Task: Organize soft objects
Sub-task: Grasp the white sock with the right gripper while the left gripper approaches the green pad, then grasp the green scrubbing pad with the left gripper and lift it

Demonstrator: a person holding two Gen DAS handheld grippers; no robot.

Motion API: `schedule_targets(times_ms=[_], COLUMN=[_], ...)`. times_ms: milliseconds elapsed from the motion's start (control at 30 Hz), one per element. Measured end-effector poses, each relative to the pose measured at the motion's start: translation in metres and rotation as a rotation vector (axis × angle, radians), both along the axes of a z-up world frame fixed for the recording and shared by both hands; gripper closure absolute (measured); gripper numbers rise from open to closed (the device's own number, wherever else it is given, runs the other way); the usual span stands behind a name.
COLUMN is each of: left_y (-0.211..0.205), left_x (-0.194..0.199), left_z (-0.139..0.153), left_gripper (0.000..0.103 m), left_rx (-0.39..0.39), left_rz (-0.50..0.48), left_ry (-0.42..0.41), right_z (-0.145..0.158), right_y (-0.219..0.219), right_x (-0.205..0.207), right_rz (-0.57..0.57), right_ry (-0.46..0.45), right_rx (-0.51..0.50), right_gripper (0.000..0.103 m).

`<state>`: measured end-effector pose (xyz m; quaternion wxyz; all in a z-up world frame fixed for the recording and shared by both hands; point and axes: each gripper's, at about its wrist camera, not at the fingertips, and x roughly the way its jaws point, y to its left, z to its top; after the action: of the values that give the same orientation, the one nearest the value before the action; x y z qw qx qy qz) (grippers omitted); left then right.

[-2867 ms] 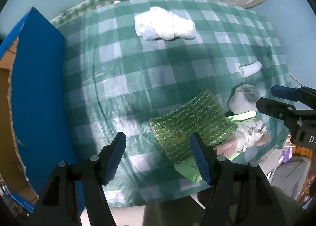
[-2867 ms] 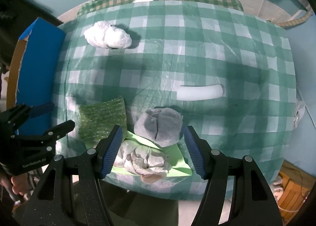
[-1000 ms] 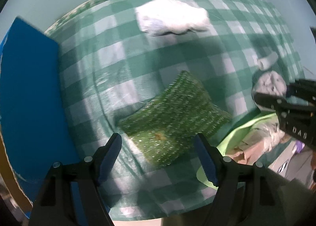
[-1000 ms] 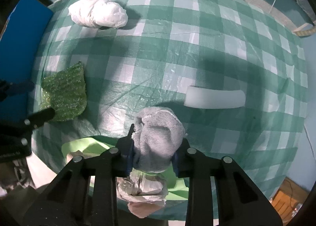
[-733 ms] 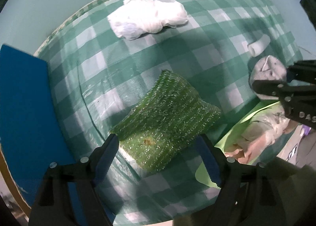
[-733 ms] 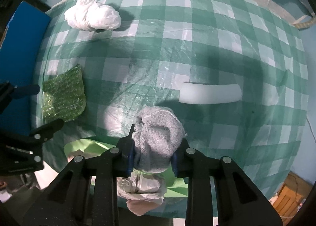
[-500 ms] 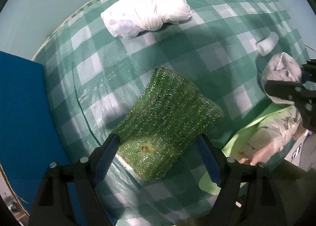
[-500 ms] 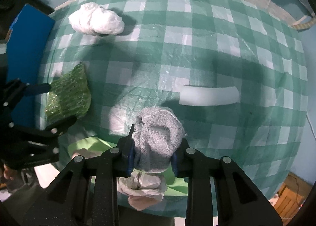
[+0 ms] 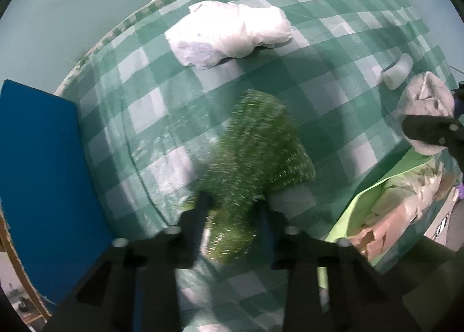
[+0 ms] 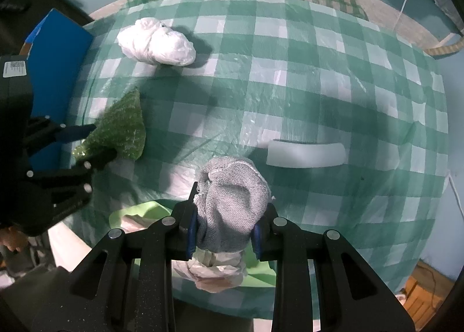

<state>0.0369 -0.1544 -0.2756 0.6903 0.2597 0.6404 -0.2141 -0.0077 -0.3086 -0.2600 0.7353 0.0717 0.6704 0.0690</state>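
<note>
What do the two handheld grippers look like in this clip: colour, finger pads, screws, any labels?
Both are matte black plastic. The right gripper has angular, ribbed finger arms with round silver screw heads and blue pads on the inner faces. The left gripper has the same black build and silver screws; from the right wrist view, one blue pad and a small white printed label on its body show. No cables are visible.

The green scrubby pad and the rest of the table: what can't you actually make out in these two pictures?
- Green pad: motion-blurred in the left wrist view, its near end hidden between the left gripper fingers.
- Crumpled bundle on the green sheet: mostly hidden behind the grey cloth in the right gripper.
- Blue board: cut off by the picture's edge.
</note>
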Motion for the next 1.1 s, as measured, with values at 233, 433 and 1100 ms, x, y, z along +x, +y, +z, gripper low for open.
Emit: schedule_targets(times_ms=[233,433,1100], left_y=[0.017,0.030,0.045], left_x=[0.006,-0.001,-0.020], left_z=[0.007,0.022,0.112], left_gripper=[0.088,0.088,0.088], left_rx=[-0.034,-0.056,-0.093], left_rz=[0.040,0.075,0.168], left_ry=[0.010,-0.012,-0.167], right_z=[0.015,0.032,0.092], right_y=[0.003,0.007,0.032], right_x=[0.000,0.000,0.008], right_rz=[0.021,0.041,0.119], right_ry=[-0.025,-0.049,-0.137], right_rx=[-0.002,-0.002,0.028], right_gripper=[0.076,0.076,0.076])
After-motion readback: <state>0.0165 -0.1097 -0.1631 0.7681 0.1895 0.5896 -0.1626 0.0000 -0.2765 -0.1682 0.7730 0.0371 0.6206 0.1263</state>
